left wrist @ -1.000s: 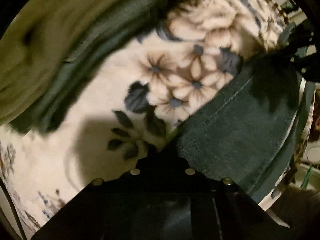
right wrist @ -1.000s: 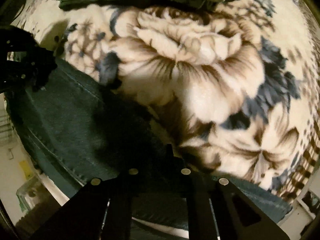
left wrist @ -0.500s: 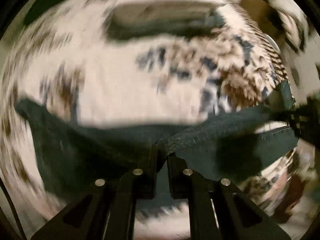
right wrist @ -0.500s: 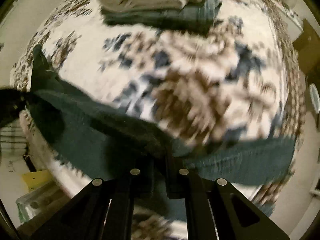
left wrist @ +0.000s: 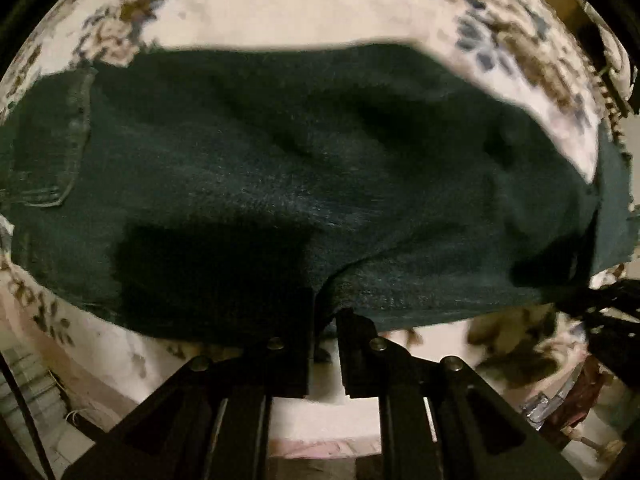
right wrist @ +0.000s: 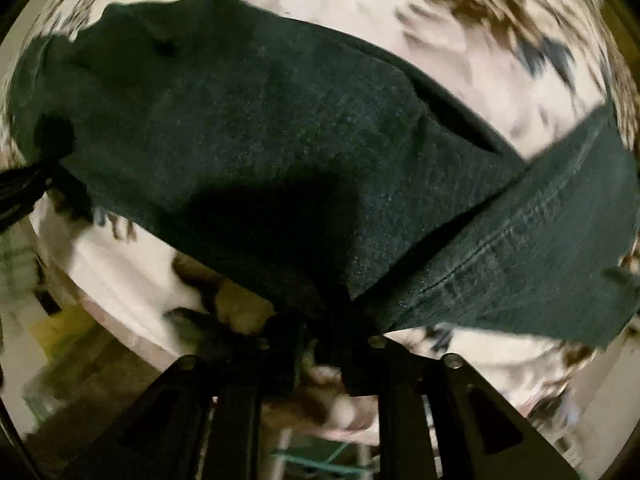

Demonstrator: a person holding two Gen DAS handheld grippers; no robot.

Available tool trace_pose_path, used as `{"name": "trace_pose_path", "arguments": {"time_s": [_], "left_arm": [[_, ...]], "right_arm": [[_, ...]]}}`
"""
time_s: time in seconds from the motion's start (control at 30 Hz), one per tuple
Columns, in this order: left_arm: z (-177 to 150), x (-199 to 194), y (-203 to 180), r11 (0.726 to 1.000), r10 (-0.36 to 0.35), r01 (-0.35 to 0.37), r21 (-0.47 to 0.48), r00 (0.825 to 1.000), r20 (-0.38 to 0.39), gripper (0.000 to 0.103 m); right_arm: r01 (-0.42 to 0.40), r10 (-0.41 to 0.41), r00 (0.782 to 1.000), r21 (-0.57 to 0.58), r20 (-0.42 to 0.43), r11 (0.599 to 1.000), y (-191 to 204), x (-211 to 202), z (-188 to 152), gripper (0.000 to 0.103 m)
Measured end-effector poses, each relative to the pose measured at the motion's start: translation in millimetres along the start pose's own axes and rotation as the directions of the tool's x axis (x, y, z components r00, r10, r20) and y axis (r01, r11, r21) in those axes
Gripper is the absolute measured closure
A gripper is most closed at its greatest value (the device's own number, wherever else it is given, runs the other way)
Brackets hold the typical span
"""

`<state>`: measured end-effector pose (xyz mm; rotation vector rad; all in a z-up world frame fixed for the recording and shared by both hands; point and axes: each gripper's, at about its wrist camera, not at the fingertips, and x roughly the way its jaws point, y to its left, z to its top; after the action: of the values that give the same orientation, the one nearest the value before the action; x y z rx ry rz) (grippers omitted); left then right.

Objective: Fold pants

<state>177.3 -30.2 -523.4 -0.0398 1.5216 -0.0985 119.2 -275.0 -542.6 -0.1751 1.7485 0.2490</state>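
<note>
Fingers of the left gripper (left wrist: 324, 320) are standing almost together, clenched on a folded edge of the pants (left wrist: 304, 152), which is running down into the narrow slit between the tips. Fingers of the right gripper (right wrist: 320, 328) have just been parting. A corner of the pants is converging on their tips and lying between them. Shadow is hiding the contact, so whether the pads are still pressing on the cloth cannot be told.

The pants are dark green-blue denim with a coarse, grainy weave. They are lying doubled across the blanket (left wrist: 280, 4) and stretching between the two grippers. A stitched pocket (left wrist: 60, 140) is showing at the left of the left wrist view. A double-stitched seam (right wrist: 520, 232) is running along the lower layer in the right wrist view, where the upper layer is overlapping it at an angle.

The blanket is plush and cream-coloured, printed with brown and slate-blue flowers, and is badly blurred.

Against the pictures half a second back, the pants are now filling most of both views instead of forming a thin band. The stack of folded clothes at the far side is no longer appearing in either view.
</note>
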Motion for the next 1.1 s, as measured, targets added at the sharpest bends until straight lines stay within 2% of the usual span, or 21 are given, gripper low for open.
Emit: {"name": "trace_pose_path", "arguments": {"time_s": [0.03,0.07,0.13,0.17,0.2,0.3,0.4,0.43,0.5,0.53,0.57,0.6,0.63,0.67,0.73,0.8,0.87,0.97,1.03,1.07,1.1], "left_arm": [[-1.0,-12.0,-0.8,1.0,-0.008,0.008,-0.003,1.0,0.014,0.089],[-2.5,-22.0,-1.1,1.0,-0.014,0.014,-0.006,1.0,0.022,0.076],[-6.1,-40.5,1.4,0.999,-0.023,0.024,-0.031,0.999,0.045,0.053],[-7.0,-48.1,3.4,0.999,-0.016,0.018,-0.043,0.998,0.057,0.021],[-6.5,-54.3,5.3,0.999,-0.008,0.011,-0.052,0.998,0.07,0.005],[5.8,-65.8,-3.8,0.996,0.053,-0.045,-0.071,0.991,0.121,0.005],[20.5,-54.5,-16.0,0.991,0.11,-0.099,-0.086,0.984,0.137,0.005],[29.8,-48.0,-20.1,0.99,0.118,-0.106,-0.095,0.984,0.134,0.005],[37.9,-40.0,-27.0,0.988,0.121,-0.107,-0.108,0.984,0.129,0.005],[39.9,-36.3,-32.2,0.988,0.125,-0.111,-0.109,0.984,0.124,0.005],[41.8,-32.8,-37.9,0.987,0.128,-0.116,-0.108,0.985,0.119,0.005],[44.3,-30.0,-44.5,0.988,0.126,-0.114,-0.106,0.985,0.116,0.005],[46.2,-28.8,-51.6,0.989,0.119,-0.108,-0.1,0.986,0.114,0.005],[45.3,-29.8,-56.9,0.99,0.117,-0.106,-0.096,0.986,0.115,0.005],[42.5,-35.0,-67.4,0.993,0.1,-0.09,-0.082,0.986,0.13,0.005],[37.5,-40.2,-75.8,0.994,0.09,-0.081,-0.072,0.985,0.145,0.005],[30.7,-46.1,-83.8,0.996,0.065,-0.054,-0.07,0.985,0.159,0.005],[22.1,-52.5,-96.5,0.998,0.041,-0.031,-0.059,0.983,0.18,0.005],[16.2,-52.6,-105.9,0.999,0.036,-0.029,-0.041,0.981,0.189,0.005],[13.2,-50.7,-109.8,0.999,0.036,-0.031,-0.031,0.981,0.188,0.005],[9.6,-46.9,-115.2,0.999,0.04,-0.037,-0.019,0.982,0.184,0.005]], "right_arm": [[-0.042,0.041,0.999,0.051,0.01,0.998,-4.8,-10.2,-4.6,0.07],[-0.101,0.097,0.995,0.116,0.039,0.988,-12.5,-23.7,-10.6,0.061],[-0.182,0.162,0.982,0.238,0.098,0.954,-29.7,-48.1,-21.6,0.015],[-0.198,0.164,0.977,0.297,0.137,0.934,-40.3,-61.1,-26.9,0.01],[-0.199,0.146,0.974,0.354,0.172,0.914,-52.6,-73.4,-31.2,0.01],[-0.139,0.023,0.975,0.525,0.222,0.839,-98.2,-97.0,-29.4,0.01],[-0.087,-0.071,0.973,0.639,0.218,0.764,-150.4,-102.1,-1.4,0.01],[-0.055,-0.108,0.975,0.676,0.197,0.734,-169.3,-94.1,10.4,0.01],[-0.016,-0.118,0.983,0.7,0.143,0.714,-194.9,-75.9,40.0,0.01],[0.01,-0.114,0.988,0.698,0.103,0.716,-200.3,-64.7,48.3,0.014],[0.044,-0.117,0.991,0.694,0.058,0.719,-204.3,-54.8,54.2,0.024],[0.098,-0.142,0.99,0.687,0.008,0.72,-207.9,-47.0,54.9,0.058],[0.091,-0.139,0.99,0.696,0.013,0.712,-209.9,-48.2,49.6,0.087],[0.045,-0.12,0.991,0.718,0.054,0.694,-212.2,-54.4,39.7,0.096],[-0.078,-0.104,0.976,0.749,0.193,0.657,-212.6,-88.1,3.8,0.096],[-0.184,-0.109,0.938,0.738,0.329,0.649,-206.4,-124.4,-33.5,0.096],[-0.319,-0.121,0.856,0.696,0.504,0.643,-196.3,-167.8,-88.3,0.096],[-0.466,-0.133,0.711,0.605,0.69,0.646,-204.2,-200.6,-152.4,0.096],[-0.473,-0.148,0.691,0.597,0.708,0.648,-208.1,-199.7,-174.1,0.096],[-0.478,-0.132,0.72,0.625,0.681,0.618,-216.6,-181.7,-186.2,0.095],[-0.492,-0.092,0.757,0.658,0.646,0.57,-250.8,-157.6,-180.5,0.094]]}}
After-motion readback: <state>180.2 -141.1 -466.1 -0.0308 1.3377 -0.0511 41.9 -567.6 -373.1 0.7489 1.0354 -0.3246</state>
